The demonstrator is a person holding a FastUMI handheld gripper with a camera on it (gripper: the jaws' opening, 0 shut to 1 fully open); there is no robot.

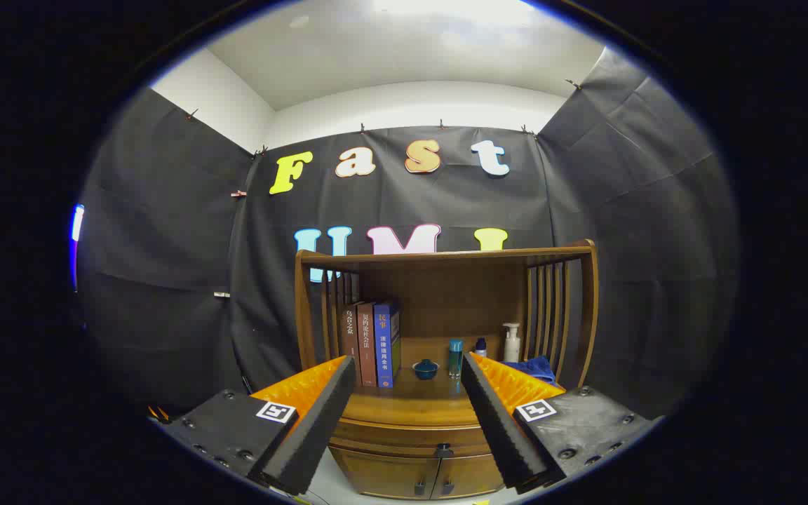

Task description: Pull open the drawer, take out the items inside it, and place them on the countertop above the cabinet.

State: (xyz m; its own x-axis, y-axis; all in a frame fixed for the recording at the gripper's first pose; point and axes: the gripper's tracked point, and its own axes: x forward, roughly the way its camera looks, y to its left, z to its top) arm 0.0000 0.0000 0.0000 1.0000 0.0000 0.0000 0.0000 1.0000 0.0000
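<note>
- Nearest the camera, the gripper [407, 421] has its two fingers spread wide with nothing between them; each finger [313, 428] slopes inward toward the cabinet ahead.
- Just beyond and below the fingertips stands the brown wooden cabinet [376, 473], and across its front, under the countertop edge, runs the closed wooden drawer [404, 443] with a small dark knob [444, 449] at about the middle.
- The knob lies ahead of the jaws, lower than them and slightly toward the right finger, so I judge the gripper must drop and advance to reach it (the drawer's long axis runs side to side, crossways to the fingers).
- Under the drawer sit two cabinet doors with small dark handles [432, 485].
- Further back, the wooden countertop [411, 403] carries upright books [372, 344] at its left rear, a small blue lidded bowl [426, 369] and teal bottle [455, 358] mid-rear, a white pump bottle [512, 342] and a folded blue cloth [530, 368] at the right.
- Drawer contents are hidden.
</note>
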